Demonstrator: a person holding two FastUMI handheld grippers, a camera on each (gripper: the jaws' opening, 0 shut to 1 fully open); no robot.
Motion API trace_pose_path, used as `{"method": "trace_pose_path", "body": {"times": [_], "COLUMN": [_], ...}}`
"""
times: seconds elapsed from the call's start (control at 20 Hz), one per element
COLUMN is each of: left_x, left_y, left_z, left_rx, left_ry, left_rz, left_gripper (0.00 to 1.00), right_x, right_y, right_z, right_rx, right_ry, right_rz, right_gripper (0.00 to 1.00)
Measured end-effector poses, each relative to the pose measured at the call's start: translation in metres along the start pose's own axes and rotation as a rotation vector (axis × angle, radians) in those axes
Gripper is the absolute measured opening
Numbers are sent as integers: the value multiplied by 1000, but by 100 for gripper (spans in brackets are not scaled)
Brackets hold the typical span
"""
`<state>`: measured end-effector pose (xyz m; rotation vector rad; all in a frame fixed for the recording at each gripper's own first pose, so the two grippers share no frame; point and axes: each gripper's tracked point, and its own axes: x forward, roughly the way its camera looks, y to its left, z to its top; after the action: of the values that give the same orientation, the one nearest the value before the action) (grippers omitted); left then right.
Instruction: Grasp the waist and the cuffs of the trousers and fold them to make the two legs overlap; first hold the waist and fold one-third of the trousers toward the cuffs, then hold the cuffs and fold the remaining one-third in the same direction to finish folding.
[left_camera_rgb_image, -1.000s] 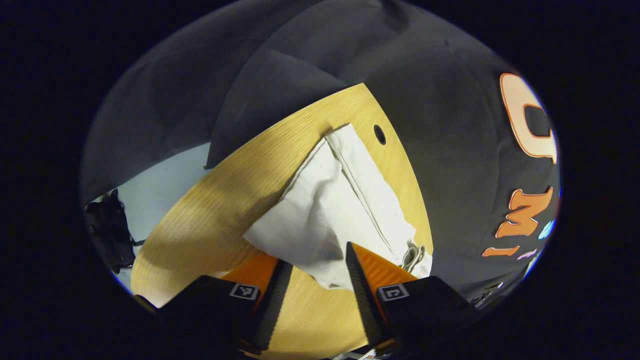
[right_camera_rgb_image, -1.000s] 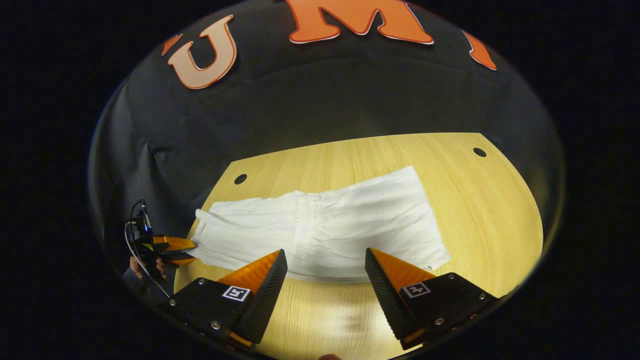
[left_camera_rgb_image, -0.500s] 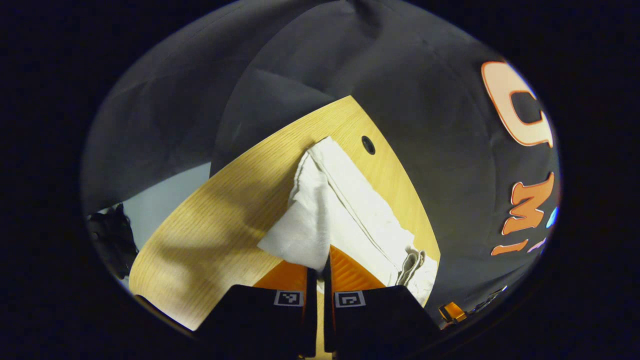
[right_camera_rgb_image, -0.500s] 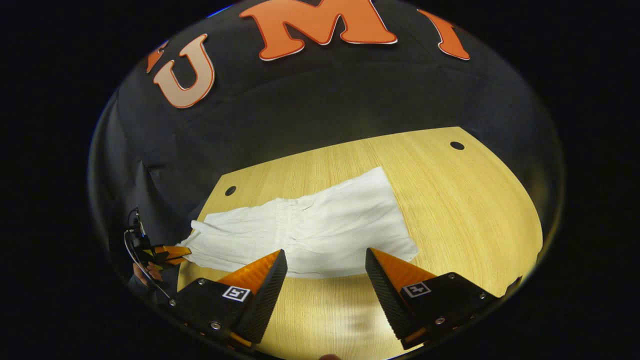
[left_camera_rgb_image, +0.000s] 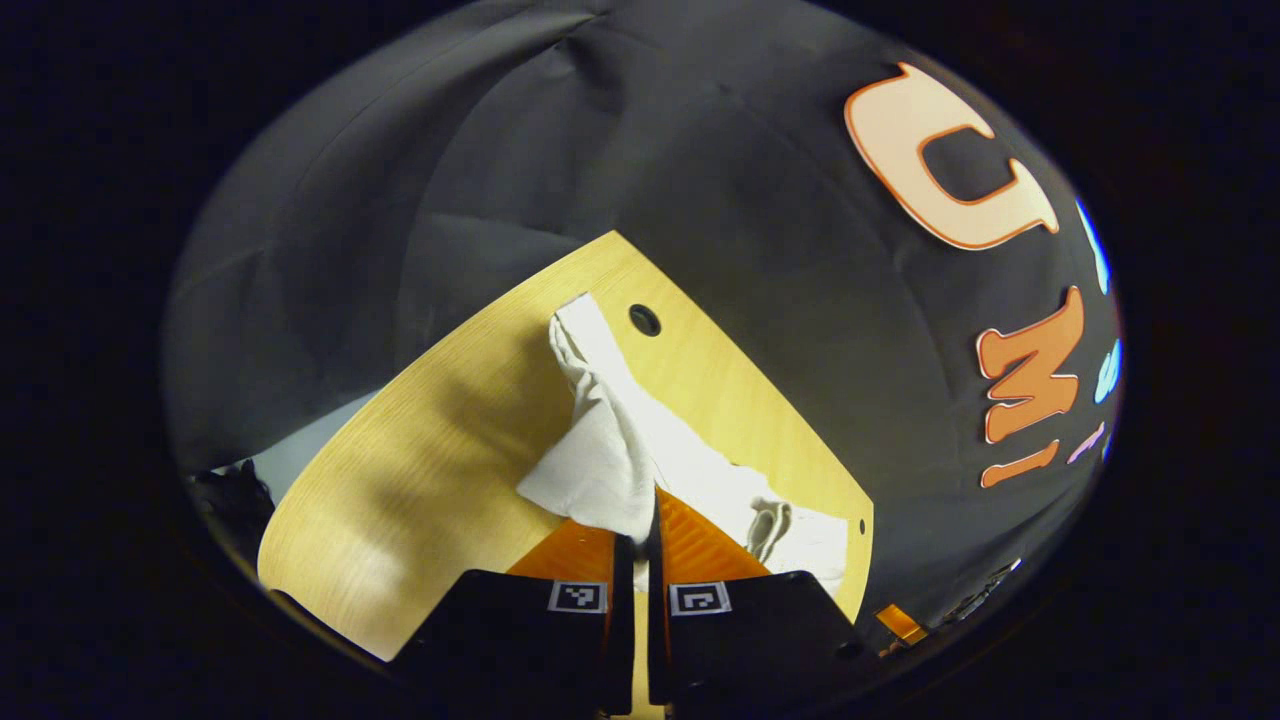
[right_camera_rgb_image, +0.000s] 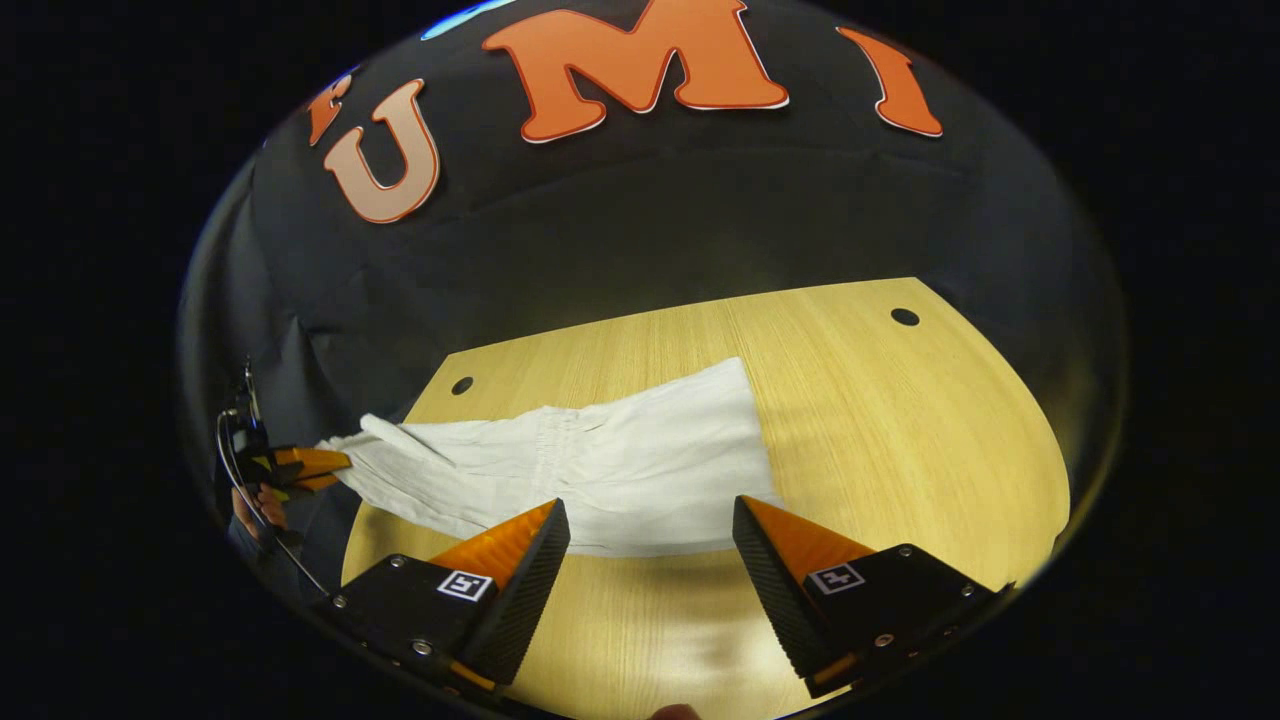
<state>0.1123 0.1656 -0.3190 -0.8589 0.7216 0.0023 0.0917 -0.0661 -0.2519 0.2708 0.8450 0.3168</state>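
While the left gripper (left_camera_rgb_image: 633, 535) clamps a raised corner of the white trousers (right_camera_rgb_image: 600, 470), the garment lies along the bench (right_camera_rgb_image: 900, 420) left edge. Right gripper (right_camera_rgb_image: 650, 545) hovers wide open, holding nothing

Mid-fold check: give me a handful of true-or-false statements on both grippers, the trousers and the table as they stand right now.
1. The left gripper is shut on a corner of the white trousers. True.
2. The right gripper is clamped on the trousers. False: its jaws stand wide apart, with nothing between them.
3. The trousers lie entirely flat on the wooden table. False: the end held by the left gripper is lifted off the table.
4. The table has round holes near its far corners. True.
5. The trousers are dark blue. False: they are white.
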Motion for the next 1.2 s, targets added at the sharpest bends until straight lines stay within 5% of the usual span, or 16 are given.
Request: {"method": "trace_pose_path", "body": {"times": [0.55, 1.2], "left_x": [-1, 50], "left_y": [-136, -274], "left_z": [-9, -82], "left_rx": [100, 175], "left_ry": [-42, 46], "left_rz": [-91, -180], "left_gripper": [9, 9], "right_x": [-33, -50], "right_y": [-61, -131], "right_z": [14, 12], "right_rx": [-21, 65], "right_ry": [-54, -74], "right_rz": [-18, -15], "right_gripper": [99, 98]}}
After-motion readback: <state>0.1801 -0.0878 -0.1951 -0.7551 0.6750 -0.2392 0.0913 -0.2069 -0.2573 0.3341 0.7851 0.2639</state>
